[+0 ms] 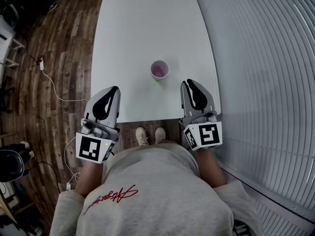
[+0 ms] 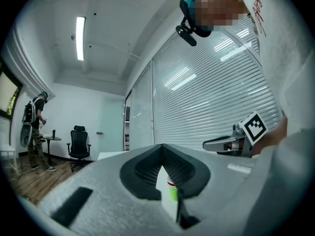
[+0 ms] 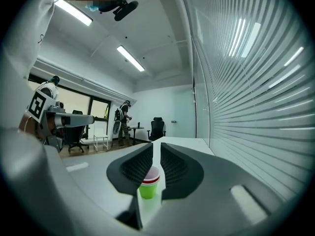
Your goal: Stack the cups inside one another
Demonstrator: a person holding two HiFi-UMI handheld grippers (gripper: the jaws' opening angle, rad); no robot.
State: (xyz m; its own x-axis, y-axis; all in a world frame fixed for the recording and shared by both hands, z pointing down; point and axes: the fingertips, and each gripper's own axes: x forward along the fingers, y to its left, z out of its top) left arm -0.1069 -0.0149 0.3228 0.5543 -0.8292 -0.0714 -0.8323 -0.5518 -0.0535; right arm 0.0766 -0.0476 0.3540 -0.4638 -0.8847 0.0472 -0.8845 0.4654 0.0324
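We see the nested cups [image 1: 159, 69], red inside green, upright on the tabletop [image 1: 138, 23] just ahead, left tool [image 1: 114, 90] clenched empty, right tool [image 1: 190, 83] barely parted on nothing; they look light, thin-walled and crushable, so we'd pinch the rim gently.

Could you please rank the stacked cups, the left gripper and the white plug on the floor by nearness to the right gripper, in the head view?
1. Stacked cups, on the table just ahead and left of the right gripper.
2. Left gripper, at the table's near left corner.
3. White plug, on the wood floor, far left.
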